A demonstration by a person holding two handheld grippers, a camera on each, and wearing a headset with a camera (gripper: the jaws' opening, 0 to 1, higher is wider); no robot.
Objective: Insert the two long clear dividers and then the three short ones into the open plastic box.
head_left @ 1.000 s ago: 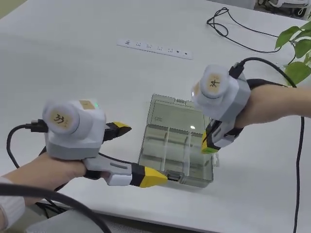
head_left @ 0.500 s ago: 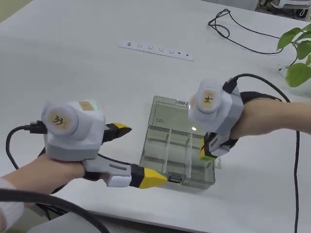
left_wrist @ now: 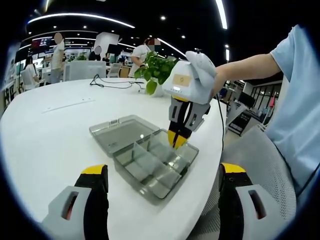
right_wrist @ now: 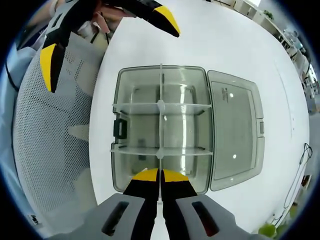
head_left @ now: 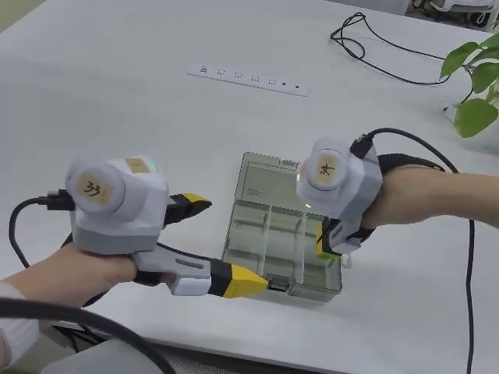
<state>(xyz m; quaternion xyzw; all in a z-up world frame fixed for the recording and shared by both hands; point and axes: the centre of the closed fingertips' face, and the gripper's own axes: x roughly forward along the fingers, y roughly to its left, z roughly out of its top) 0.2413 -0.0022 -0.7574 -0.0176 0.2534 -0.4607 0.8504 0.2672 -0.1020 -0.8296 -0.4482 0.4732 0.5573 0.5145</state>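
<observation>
Right gripper (right_wrist: 160,175) clamps one thin clear divider (right_wrist: 161,125), upright along the centre of the open smoky box (right_wrist: 118,85) on the white table (head_left: 117,93). It sits lower than a second ago. Left gripper (left_wrist: 163,168) is spread beside the box.

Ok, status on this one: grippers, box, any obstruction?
Left gripper open beside box. Right gripper shut on middle divider, over box. Lid open flat, nothing in the way.

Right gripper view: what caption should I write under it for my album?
Right gripper pinching a clear divider down the middle of the open plastic box on a white table.
</observation>
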